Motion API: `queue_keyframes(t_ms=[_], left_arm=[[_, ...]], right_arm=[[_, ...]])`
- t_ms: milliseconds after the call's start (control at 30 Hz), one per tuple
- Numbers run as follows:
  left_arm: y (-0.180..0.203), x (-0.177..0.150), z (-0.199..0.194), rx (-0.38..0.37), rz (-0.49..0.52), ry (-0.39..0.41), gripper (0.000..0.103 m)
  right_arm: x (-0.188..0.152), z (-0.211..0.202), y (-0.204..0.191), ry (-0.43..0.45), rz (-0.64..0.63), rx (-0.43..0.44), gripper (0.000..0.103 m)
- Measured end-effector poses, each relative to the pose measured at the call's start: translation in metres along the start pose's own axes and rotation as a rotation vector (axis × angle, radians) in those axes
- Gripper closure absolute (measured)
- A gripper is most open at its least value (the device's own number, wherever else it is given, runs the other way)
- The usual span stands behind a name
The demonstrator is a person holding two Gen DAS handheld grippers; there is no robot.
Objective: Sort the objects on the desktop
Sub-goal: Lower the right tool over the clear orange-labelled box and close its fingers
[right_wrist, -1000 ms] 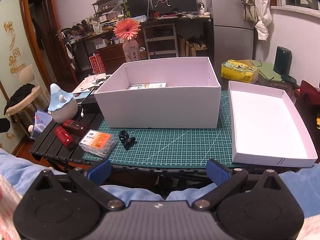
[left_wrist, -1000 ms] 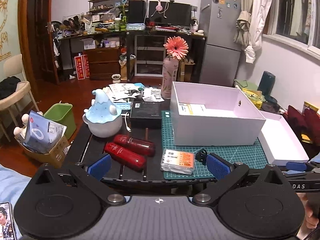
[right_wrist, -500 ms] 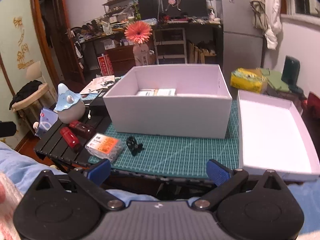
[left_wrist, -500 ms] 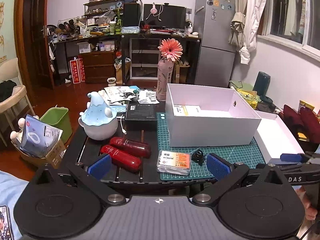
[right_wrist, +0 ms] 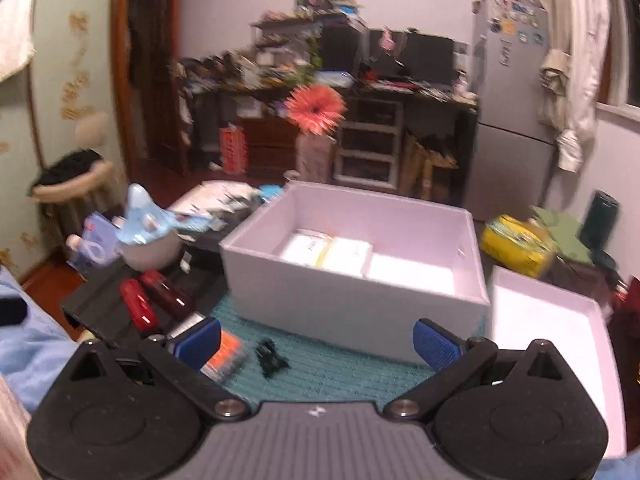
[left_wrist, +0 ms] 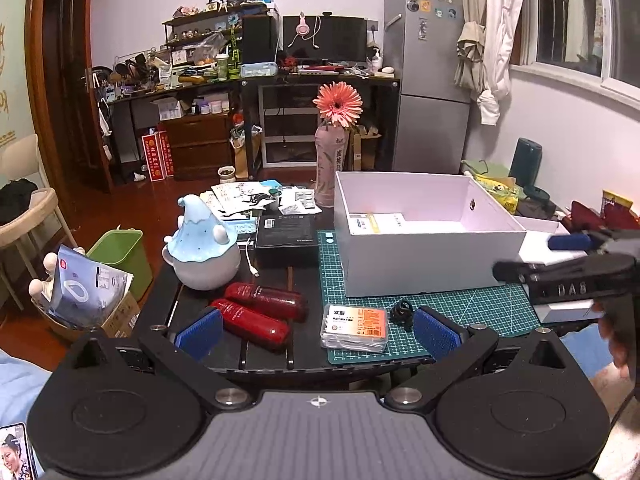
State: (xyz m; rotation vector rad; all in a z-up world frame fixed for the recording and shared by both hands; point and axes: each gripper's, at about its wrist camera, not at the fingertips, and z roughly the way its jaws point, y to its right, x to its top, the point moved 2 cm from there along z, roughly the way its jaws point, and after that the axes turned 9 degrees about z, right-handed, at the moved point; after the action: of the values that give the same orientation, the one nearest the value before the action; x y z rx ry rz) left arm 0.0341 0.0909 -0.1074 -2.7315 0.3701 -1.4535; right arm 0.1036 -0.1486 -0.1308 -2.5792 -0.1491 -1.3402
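White box (left_wrist: 424, 264): stands open on the green cutting mat (left_wrist: 472, 308), toward the mat's back; flat white and yellow packets lie on its floor at the left.
Box lid (right_wrist: 552, 344): lies open side up just right of the white box.
Clear case with orange label (left_wrist: 355, 327): flat on the mat's front left corner, apart from the box.
Black clip (left_wrist: 401, 311): on the mat just right of the clear case, in front of the box.
Two red tubes (left_wrist: 260, 312): lie side by side on the black slatted counter (left_wrist: 160, 304), left of the mat.
Blue-and-white figurine (left_wrist: 202, 252): upright on the counter behind the red tubes.
Black flat box (left_wrist: 287, 235): behind the tubes, between figurine and white box.
Bottle with pink flower (left_wrist: 331, 168): upright at the back, just beside the white box's far left corner.
Left hand-held gripper (left_wrist: 318, 330): fingers spread wide, nothing between them, held short of the counter's front edge.
Right hand-held gripper (right_wrist: 318, 344): fingers spread wide, empty, above the mat's front edge facing the white box; its view is blurred.
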Motion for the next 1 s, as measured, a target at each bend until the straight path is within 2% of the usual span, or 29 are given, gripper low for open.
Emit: queue_keyframes(t_ms=[167, 367, 567, 667, 867, 1000], left_arm=[[0.000, -0.001, 0.002, -0.002, -0.003, -0.005, 0.000], [-0.002, -0.001, 0.000, -0.010, -0.016, 0.005, 0.000], [-0.002, -0.001, 0.003, -0.008, -0.018, -0.007, 0.000], [-0.002, -0.001, 0.004, -0.007, -0.015, -0.010, 0.000], [-0.002, 0.000, 0.006, -0.009, -0.016, -0.019, 0.000], [-0.002, 0.000, 0.007, -0.010, -0.018, -0.023, 0.000]], right_arm=[[0.014, 0.009, -0.007, 0.065, -0.003, 0.091, 0.000], [0.024, 0.030, -0.020, 0.077, -0.071, 0.114, 0.000], [0.025, 0.049, -0.021, 0.078, -0.017, 0.147, 0.000], [0.022, 0.054, -0.025, 0.093, -0.048, 0.156, 0.000], [0.027, 0.061, -0.042, 0.092, -0.116, 0.263, 0.002], [0.029, 0.071, -0.045, 0.099, -0.101, 0.320, 0.004]])
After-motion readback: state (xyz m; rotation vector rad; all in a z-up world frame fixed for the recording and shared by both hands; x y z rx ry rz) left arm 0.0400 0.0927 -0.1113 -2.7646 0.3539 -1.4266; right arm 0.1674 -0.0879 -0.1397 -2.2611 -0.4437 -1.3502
